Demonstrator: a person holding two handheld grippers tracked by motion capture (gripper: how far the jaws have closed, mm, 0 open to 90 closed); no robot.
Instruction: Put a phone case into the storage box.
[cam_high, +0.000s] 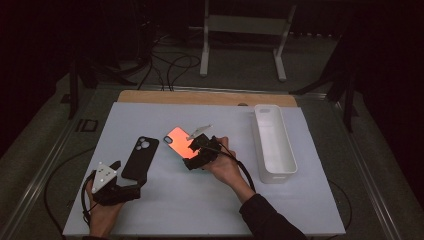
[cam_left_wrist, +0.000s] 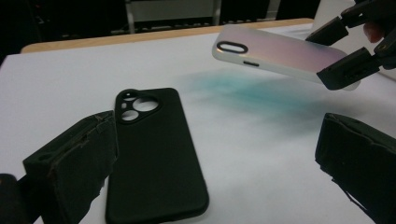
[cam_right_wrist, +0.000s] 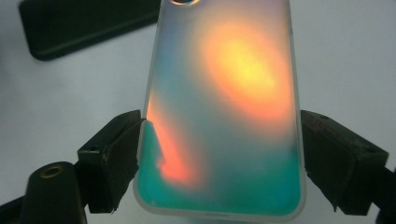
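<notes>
A wide white sheet is being carried by a table whose wooden edge is showing along the far side. A black phone case is lying flat on the sheet toward the left, camera cutout pointing away. A long white tray is resting on the sheet near its right edge

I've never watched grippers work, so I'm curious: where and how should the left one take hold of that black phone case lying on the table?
Probably across its two long edges near the middle, coming straight down from above. The black phone case lies flat on the white table, so only its thin sides offer purchase. The left gripper, with jaws open wide, sits just short of the case's near end.
</notes>
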